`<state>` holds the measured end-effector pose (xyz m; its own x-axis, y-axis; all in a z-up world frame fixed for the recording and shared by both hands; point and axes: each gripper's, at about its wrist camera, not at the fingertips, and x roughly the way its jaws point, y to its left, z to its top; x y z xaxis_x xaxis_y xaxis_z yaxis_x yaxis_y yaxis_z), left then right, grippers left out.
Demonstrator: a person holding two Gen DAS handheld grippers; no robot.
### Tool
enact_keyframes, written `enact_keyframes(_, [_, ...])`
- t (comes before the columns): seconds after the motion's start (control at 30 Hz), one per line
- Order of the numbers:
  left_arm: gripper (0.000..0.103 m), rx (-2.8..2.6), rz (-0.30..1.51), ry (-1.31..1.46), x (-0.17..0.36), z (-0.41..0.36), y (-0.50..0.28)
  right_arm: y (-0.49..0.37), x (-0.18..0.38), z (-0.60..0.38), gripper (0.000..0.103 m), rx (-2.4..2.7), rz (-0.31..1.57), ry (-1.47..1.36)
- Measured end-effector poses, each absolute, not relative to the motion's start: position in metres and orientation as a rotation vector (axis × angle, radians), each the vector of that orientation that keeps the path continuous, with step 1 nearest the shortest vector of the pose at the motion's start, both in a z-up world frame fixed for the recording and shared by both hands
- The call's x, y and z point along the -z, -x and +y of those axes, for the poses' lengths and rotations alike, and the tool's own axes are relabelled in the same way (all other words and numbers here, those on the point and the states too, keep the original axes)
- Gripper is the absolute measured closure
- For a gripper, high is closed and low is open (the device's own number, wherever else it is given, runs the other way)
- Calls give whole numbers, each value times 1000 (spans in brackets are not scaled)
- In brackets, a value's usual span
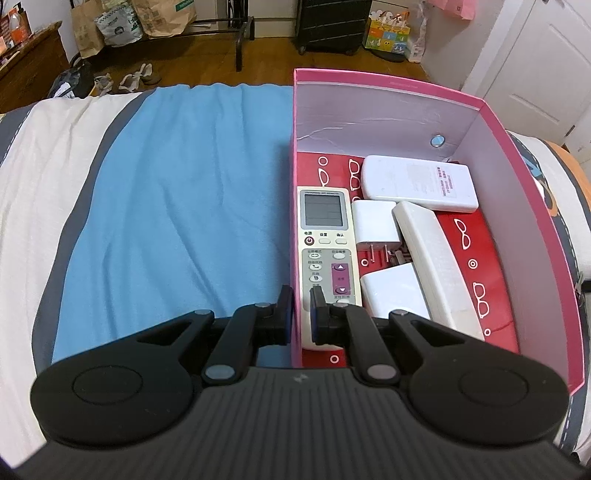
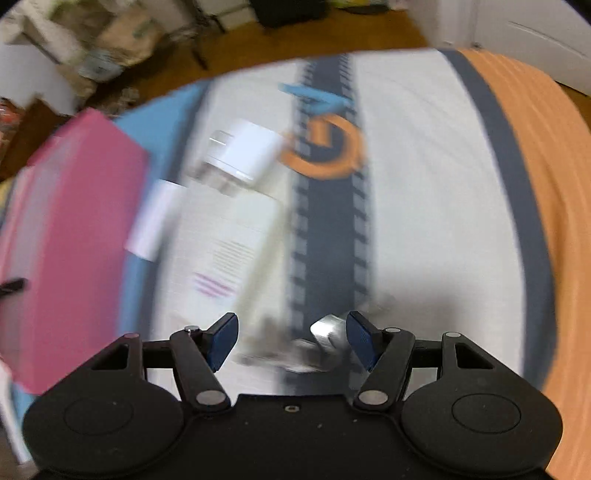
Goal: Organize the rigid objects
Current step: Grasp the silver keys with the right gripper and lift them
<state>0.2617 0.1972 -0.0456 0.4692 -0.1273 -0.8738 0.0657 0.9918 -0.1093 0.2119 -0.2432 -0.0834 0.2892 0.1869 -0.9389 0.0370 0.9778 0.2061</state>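
Here the left gripper [image 1: 298, 310] pinches the pink box [image 1: 491, 122] wall; right gripper [image 2: 291, 341] apparently spread.

Blue towel [image 1: 177, 206] spread over a white bedcover [image 1: 40, 177] with dark grey bands, occupying the left and centre. Far left: brown paper bags [image 1: 88, 29] and a wooden cabinet [image 1: 29, 51] on the wood floor [image 1: 207, 59]. Far centre: a black suitcase [image 1: 332, 22], with a colourful gift bag [image 1: 388, 33] to its right (printed pattern unclear). Far right: a white door [image 1: 546, 66]. Right wrist view: an orange ring motif [image 2: 325, 147] on the bedcover, blurred.
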Motion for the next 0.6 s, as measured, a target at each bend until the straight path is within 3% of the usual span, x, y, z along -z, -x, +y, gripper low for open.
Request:
enact_keyframes(0.07, [95, 114, 1076, 63, 45, 197, -262, -208, 99, -246, 31, -108, 1304, -245])
enact_keyframes(0.13, [95, 112, 1075, 61, 45, 196, -261, -204, 107, -241, 22, -109, 1264, -244])
enact_keyframes(0.2, [95, 109, 1076, 63, 45, 196, -261, -199, 107, -230, 25, -90, 1215, -181])
enact_keyframes(0.23, [95, 108, 1076, 63, 45, 196, -261, -196, 106, -222, 37, -81, 1188, -102])
enact_keyframes(0.27, [95, 108, 1076, 63, 45, 196, -261, -192, 104, -214, 57, -73, 1156, -14])
enact_keyframes(0.3, [95, 108, 1076, 64, 45, 196, -261, -189, 103, -208, 71, -75, 1124, 54])
enact_keyframes(0.33, [95, 108, 1076, 65, 45, 196, -261, -188, 101, -208, 78, -79, 1111, 66])
enact_keyframes(0.6, [95, 111, 1072, 78, 44, 198, -260, -187, 61, -221, 78, -140, 987, -120])
